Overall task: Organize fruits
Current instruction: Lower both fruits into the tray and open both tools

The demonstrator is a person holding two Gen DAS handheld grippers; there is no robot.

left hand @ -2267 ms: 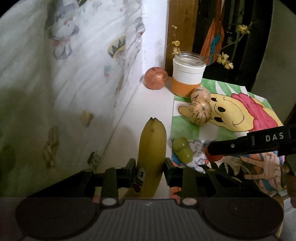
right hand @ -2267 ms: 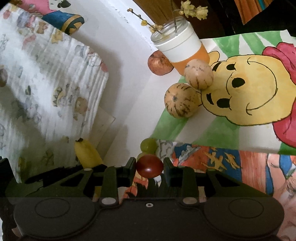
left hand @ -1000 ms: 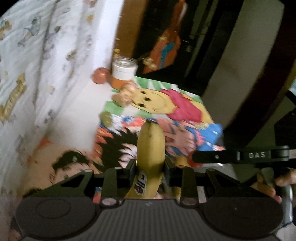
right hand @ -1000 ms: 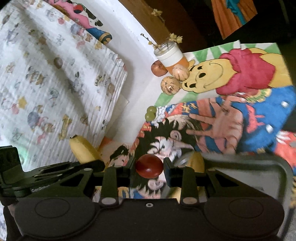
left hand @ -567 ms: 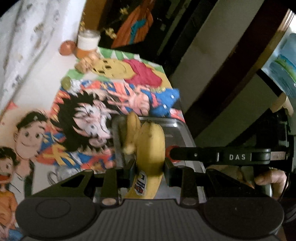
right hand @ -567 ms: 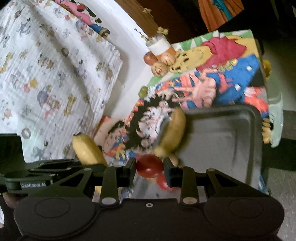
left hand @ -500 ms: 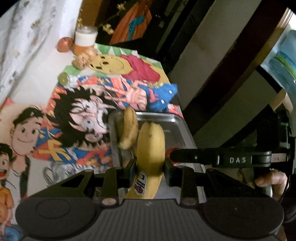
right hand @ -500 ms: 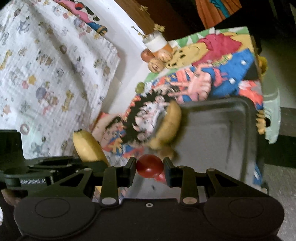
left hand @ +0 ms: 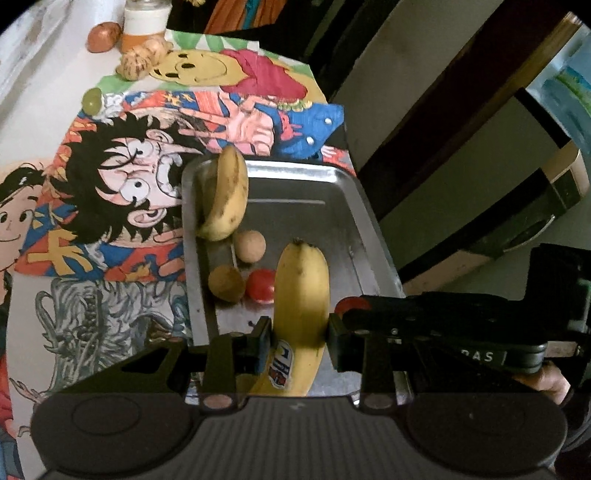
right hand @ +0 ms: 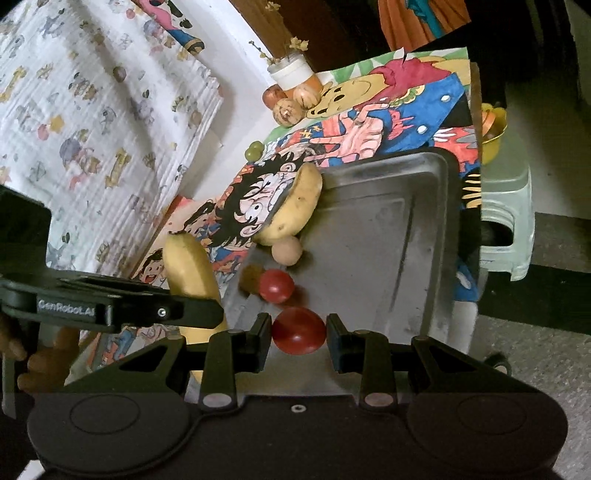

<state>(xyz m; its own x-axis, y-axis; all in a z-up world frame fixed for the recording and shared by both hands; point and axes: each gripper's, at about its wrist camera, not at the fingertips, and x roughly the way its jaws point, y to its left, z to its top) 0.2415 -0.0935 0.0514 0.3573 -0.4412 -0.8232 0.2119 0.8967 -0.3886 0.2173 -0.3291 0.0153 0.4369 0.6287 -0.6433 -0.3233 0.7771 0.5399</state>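
Observation:
My left gripper [left hand: 299,336] is shut on a yellow banana [left hand: 301,295] with a sticker, held over the near part of a metal tray [left hand: 354,206]. My right gripper [right hand: 300,338] is shut on a red tomato [right hand: 299,330], just above the tray's [right hand: 388,236] near edge. In the tray lie a spotted banana [left hand: 223,199] against the left rim, a pale round fruit [left hand: 250,246], a brown kiwi-like fruit [left hand: 226,283] and another red tomato [left hand: 260,286]. The right gripper's arm [left hand: 443,332] crosses the left wrist view at right; the held banana [right hand: 192,280] shows in the right wrist view.
Far across the cartoon-printed table cover [left hand: 110,166] sit two green grapes [left hand: 91,100], two striped round fruits [right hand: 291,107], a reddish fruit [left hand: 103,31] and a jar with dried flowers [right hand: 291,74]. A patterned cloth [right hand: 92,110] hangs at left. A pale stool [right hand: 506,221] stands beyond the table's right edge.
Both grippers moved away from the far fruits and came down over the metal tray, each still holding its fruit. The tray and its contents now fill the views.

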